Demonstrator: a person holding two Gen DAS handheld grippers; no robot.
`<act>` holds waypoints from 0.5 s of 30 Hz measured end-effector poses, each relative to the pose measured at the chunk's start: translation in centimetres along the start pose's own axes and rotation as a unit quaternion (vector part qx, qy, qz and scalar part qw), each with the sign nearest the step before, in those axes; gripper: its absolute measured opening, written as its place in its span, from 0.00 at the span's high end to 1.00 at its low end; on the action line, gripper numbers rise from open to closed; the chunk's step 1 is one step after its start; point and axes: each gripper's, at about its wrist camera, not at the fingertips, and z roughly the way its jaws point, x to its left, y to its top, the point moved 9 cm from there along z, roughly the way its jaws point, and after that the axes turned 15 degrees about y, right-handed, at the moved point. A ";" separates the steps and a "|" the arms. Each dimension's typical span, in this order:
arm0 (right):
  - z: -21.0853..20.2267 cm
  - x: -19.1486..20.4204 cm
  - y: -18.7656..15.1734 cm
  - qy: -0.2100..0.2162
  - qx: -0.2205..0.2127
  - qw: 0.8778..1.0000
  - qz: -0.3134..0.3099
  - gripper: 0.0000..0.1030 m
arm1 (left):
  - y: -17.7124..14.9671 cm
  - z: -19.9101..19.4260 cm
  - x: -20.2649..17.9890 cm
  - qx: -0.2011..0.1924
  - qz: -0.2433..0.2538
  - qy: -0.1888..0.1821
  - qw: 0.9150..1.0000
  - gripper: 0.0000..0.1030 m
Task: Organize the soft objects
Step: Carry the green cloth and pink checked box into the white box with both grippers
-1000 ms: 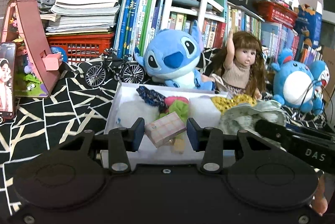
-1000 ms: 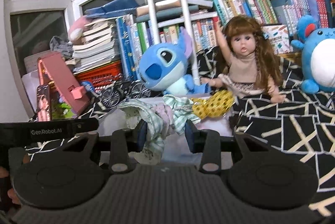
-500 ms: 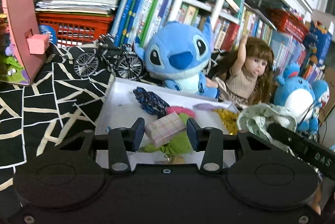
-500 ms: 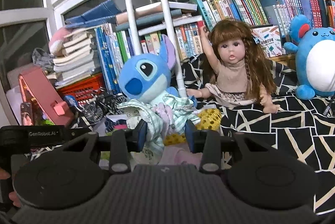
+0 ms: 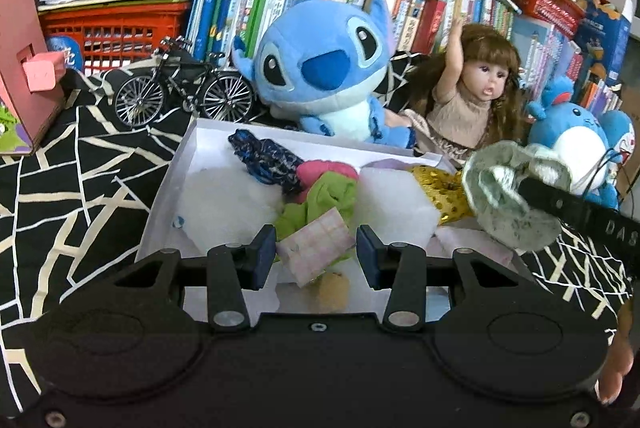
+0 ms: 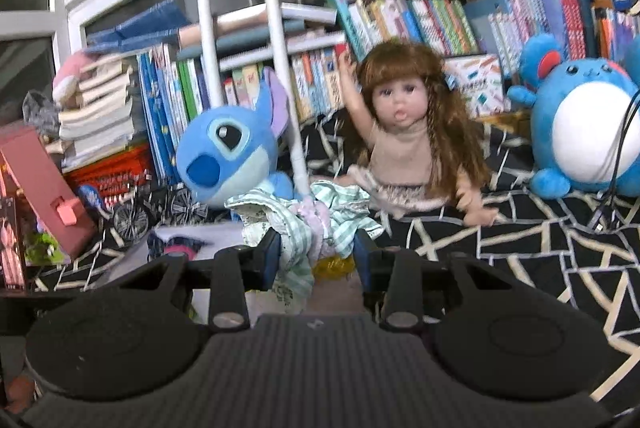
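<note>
Left wrist view, from left to right. A pink house-shaped toy [image 5: 24,67] stands at the left edge on the black cloth with pale lines [image 5: 80,171]. Behind it is a red basket [image 5: 116,31] under stacked books, with a model bicycle [image 5: 184,87] in front. A white tray [image 5: 172,183] lies at centre, just before a blue plush [image 5: 324,67]. The tray holds a dark patterned cloth [image 5: 264,155], a pink piece [image 5: 324,171], a green cloth [image 5: 316,203], white foam blocks [image 5: 396,199] and a gold sequinned item [image 5: 444,191]. The left gripper [image 5: 316,254] hangs over the tray's near end, its jaws partly closed on a pink checked fabric block [image 5: 318,248], which both pads touch. A doll [image 5: 476,99] sits to the right of the plush. At far right, a pale green bundle [image 5: 504,195] is carried by the other tool.

Right wrist view. The blue plush sits left of centre and the doll at centre; a round blue plush [image 6: 584,135] sits at right. The right gripper [image 6: 316,256] has its jaws partly closed on the green-and-white checked cloth bundle [image 6: 296,228], which hangs above the tray's right end.
</note>
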 end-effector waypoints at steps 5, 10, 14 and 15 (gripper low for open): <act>1.1 0.7 -1.3 0.021 0.016 0.999 0.023 0.58 | 0.1 1.2 0.5 0.004 -0.009 0.017 1.000 0.59; 2.9 2.1 -1.5 0.047 0.032 0.998 0.025 0.58 | 0.5 2.3 0.7 0.006 -0.009 0.034 0.999 0.59; 4.6 2.5 -1.5 0.049 0.044 0.997 0.030 0.58 | 1.3 3.3 1.0 0.009 -0.015 0.046 0.999 0.59; 5.0 2.4 -1.4 0.050 0.047 0.997 0.036 0.58 | 1.4 3.5 1.1 0.011 -0.019 0.049 0.999 0.59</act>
